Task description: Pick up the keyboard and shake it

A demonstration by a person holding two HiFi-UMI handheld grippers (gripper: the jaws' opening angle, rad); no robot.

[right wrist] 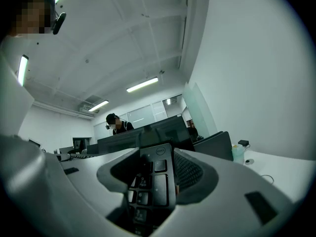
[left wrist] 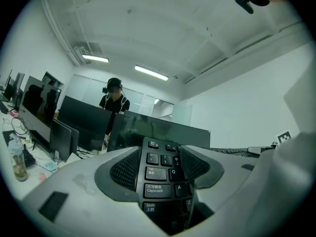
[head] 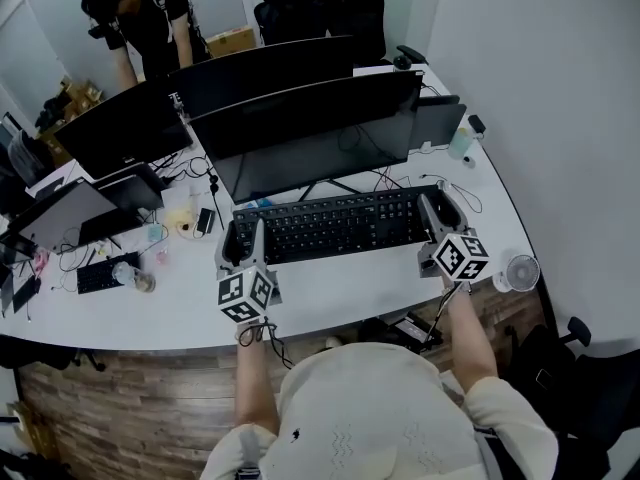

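A long black keyboard (head: 335, 224) is held in front of the monitors, gripped at both ends. My left gripper (head: 243, 245) is shut on its left end; in the left gripper view the Tab, Caps Lock and Shift keys (left wrist: 157, 181) sit between the ribbed pads (left wrist: 126, 169). My right gripper (head: 441, 213) is shut on the right end, where the number-pad keys (right wrist: 155, 184) lie between its pads (right wrist: 187, 171). In both gripper views the keyboard (right wrist: 158, 152) points up toward the ceiling.
Two large dark monitors (head: 310, 133) stand just behind the keyboard on the white desk (head: 340, 288). A person (head: 150, 18) bends over at the far left. Cables, a phone (head: 205, 220), a second keyboard (head: 100, 273), a small fan (head: 520, 271) and a bottle (head: 460, 143) lie around.
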